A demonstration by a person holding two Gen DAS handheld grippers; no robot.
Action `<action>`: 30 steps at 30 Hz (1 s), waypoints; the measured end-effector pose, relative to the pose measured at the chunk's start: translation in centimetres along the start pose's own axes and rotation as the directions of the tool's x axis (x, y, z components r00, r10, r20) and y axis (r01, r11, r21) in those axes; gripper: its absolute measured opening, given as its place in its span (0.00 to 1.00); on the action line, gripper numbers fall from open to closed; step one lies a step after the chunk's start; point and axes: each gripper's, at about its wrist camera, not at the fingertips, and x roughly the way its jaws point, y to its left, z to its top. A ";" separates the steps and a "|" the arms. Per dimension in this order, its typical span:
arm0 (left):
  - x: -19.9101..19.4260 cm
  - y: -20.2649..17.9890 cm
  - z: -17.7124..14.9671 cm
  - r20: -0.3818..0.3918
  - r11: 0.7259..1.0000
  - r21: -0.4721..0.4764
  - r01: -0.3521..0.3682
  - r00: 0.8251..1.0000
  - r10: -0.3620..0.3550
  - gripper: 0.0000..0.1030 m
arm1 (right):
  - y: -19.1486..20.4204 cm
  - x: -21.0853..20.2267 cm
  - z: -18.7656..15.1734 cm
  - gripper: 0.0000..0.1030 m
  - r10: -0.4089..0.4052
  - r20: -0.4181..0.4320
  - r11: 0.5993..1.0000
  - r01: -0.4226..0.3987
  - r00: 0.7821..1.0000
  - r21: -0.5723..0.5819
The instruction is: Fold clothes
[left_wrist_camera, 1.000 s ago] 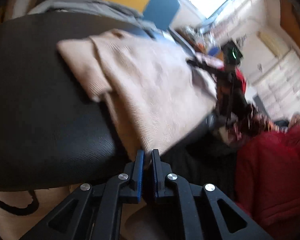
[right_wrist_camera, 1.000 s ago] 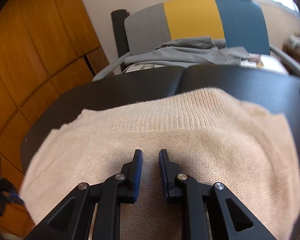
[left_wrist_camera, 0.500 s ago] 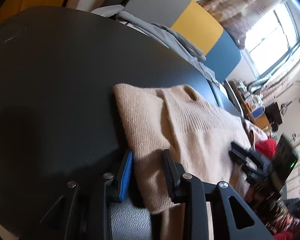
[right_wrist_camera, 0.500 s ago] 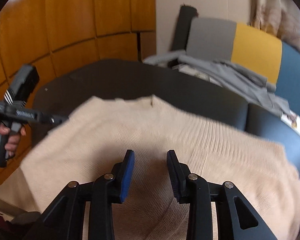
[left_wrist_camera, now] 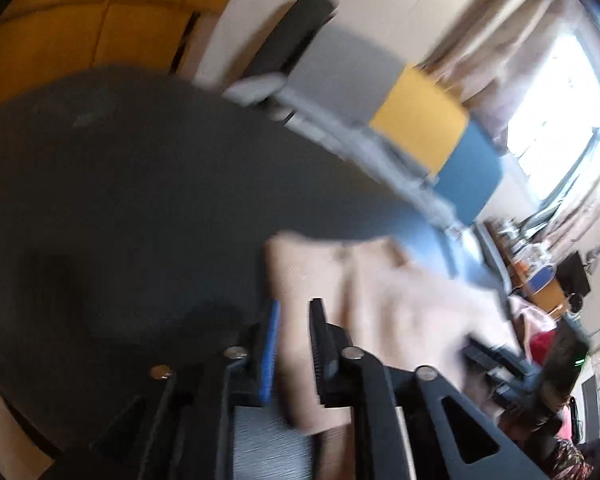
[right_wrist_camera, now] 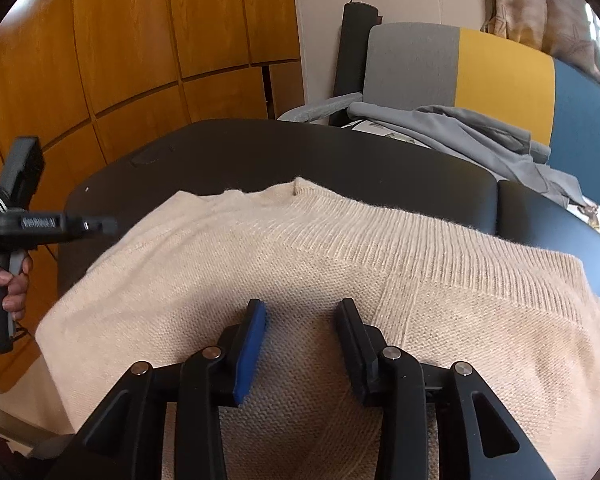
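A beige knit sweater (right_wrist_camera: 340, 248) lies spread on the black table (right_wrist_camera: 260, 152), ribbed band toward the far side. My right gripper (right_wrist_camera: 301, 306) hovers over its middle; its jaws are opening, with only flat fabric under them and nothing pinched. In the blurred left wrist view, the sweater's (left_wrist_camera: 400, 300) left edge runs between the fingers of my left gripper (left_wrist_camera: 294, 304), whose jaws are closing around it. From the right wrist view the left gripper (right_wrist_camera: 108, 224) sits at the table's left end, held by a hand (right_wrist_camera: 12, 284). The right gripper (left_wrist_camera: 484, 354) shows blurred at the lower right.
A chair (right_wrist_camera: 500, 68) with a grey, yellow and blue back stands behind the table, a grey garment (right_wrist_camera: 480, 128) piled on its seat. Wooden cabinet panels (right_wrist_camera: 140, 40) fill the left. A bright window (left_wrist_camera: 552, 112) is at the far right.
My left gripper let go of the sweater's corner, swung round to its left edge, spread, then narrowed over that edge. My right gripper's jaws widened and its view swung left.
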 end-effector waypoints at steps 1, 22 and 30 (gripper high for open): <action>-0.1 -1.4 0.1 0.017 1.000 0.023 0.018 1.000 -0.018 0.15 | -0.1 0.1 0.1 0.43 0.010 -0.002 1.000 -0.010 1.000 0.008; 7.8 -10.5 -3.4 -0.090 0.904 0.419 -0.082 0.987 0.131 0.25 | -15.0 -5.6 -2.4 0.28 -0.109 0.037 0.852 0.074 0.993 0.518; 5.7 -16.7 -6.6 -0.093 0.897 0.434 0.087 0.994 -0.051 0.23 | -18.4 -14.4 -7.3 0.48 -0.225 0.065 0.738 0.127 0.972 0.663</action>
